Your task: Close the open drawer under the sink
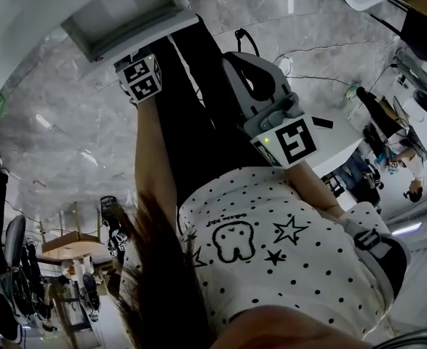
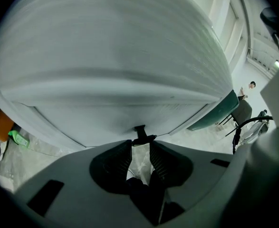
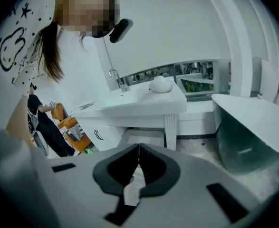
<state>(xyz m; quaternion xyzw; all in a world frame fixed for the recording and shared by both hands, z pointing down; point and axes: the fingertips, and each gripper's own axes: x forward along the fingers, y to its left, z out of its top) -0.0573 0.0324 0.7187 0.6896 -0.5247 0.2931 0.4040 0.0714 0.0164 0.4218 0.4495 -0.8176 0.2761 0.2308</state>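
Note:
The white drawer front [image 2: 110, 70] fills the left gripper view, with a small black handle [image 2: 140, 134] at its lower edge. My left gripper [image 2: 140, 150] is open; the handle sits right at its fingertips, and I cannot tell if the pads touch it. In the head view the open drawer [image 1: 137, 38] is at the top, with the left gripper's marker cube [image 1: 142, 77] just under it. My right gripper [image 3: 139, 148] is shut on nothing and held away from the drawer, facing the white sink counter [image 3: 144, 101]. Its cube [image 1: 286, 138] shows in the head view.
A faucet [image 3: 113, 75] and a white lump [image 3: 160, 84] stand on the counter, which rests on a white leg [image 3: 170, 129]. A large white tub [image 3: 248, 122] is at the right. An orange chair [image 3: 70, 127] and a person in dark clothes [image 3: 42, 118] are at the left. The floor is grey marble [image 1: 68, 144].

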